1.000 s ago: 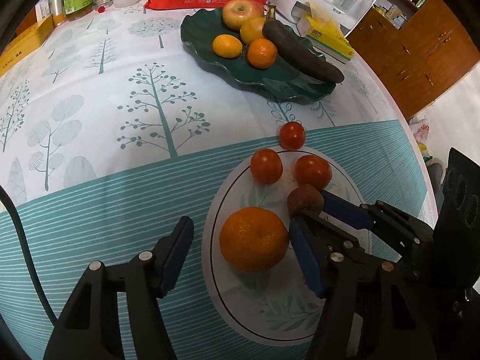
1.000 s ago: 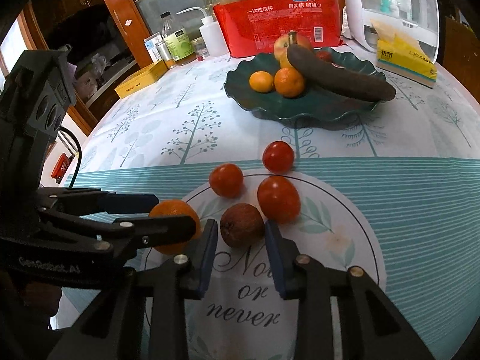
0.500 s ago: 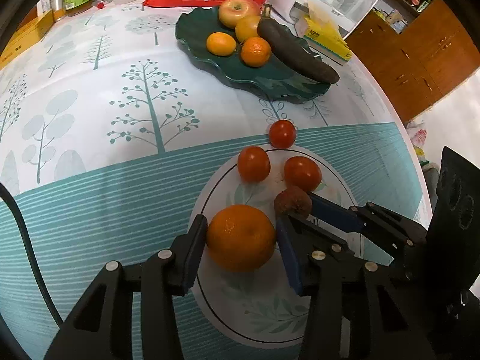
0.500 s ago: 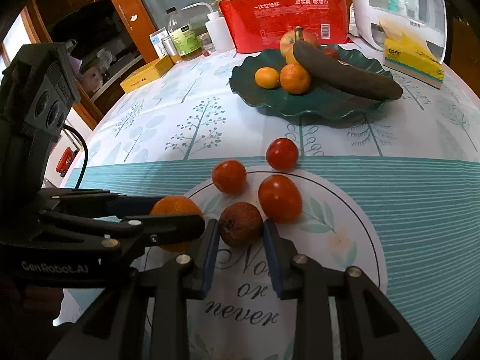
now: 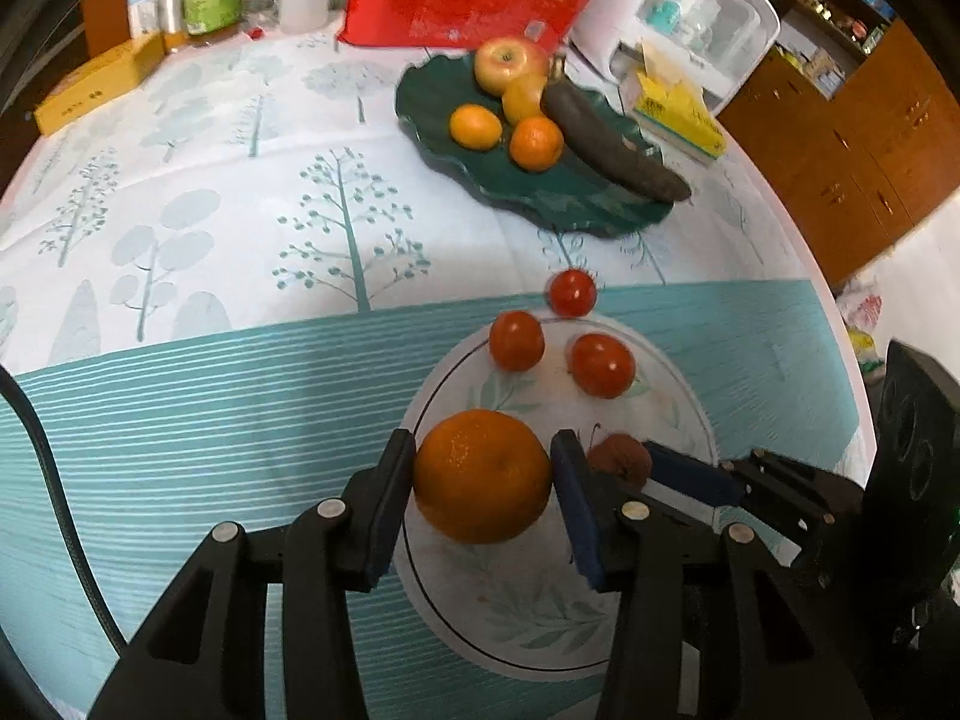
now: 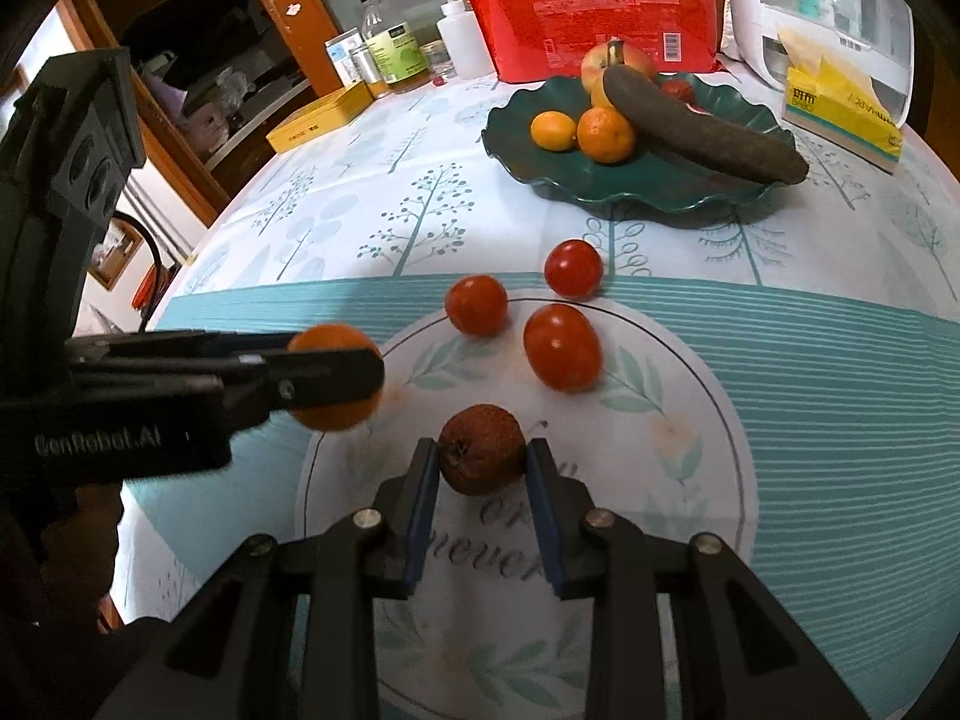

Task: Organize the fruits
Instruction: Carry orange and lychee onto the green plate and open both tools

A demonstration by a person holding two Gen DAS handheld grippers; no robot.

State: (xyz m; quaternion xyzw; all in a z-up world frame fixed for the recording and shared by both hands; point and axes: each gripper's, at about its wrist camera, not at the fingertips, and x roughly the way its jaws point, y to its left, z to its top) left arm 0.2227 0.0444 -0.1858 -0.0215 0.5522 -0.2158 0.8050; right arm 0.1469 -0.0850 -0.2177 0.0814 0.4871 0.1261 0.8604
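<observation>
My left gripper (image 5: 483, 483) is shut on a large orange (image 5: 482, 476) and holds it just above the round printed mat (image 5: 678, 414). My right gripper (image 6: 482, 459) is shut on a small brown wrinkled fruit (image 6: 482, 449), lifted a little off the mat (image 6: 690, 450). Three red tomatoes (image 6: 561, 346) lie at the mat's far edge. A dark green plate (image 6: 726, 189) at the back holds an apple, small oranges (image 6: 606, 133) and a dark blackened banana (image 6: 702, 133). The left gripper and its orange (image 6: 312, 414) show at the left of the right wrist view.
A red package (image 6: 600, 6), bottles (image 6: 396, 51), a yellow box (image 6: 321, 117), a tissue box (image 6: 840, 111) and a white appliance (image 6: 840, 6) stand along the table's back. Wooden cabinets (image 5: 870, 120) are beyond the right edge.
My left jaws closed on the orange and lifted it. My right jaws closed on the brown fruit and raised it slightly. Both grippers pulled back a little.
</observation>
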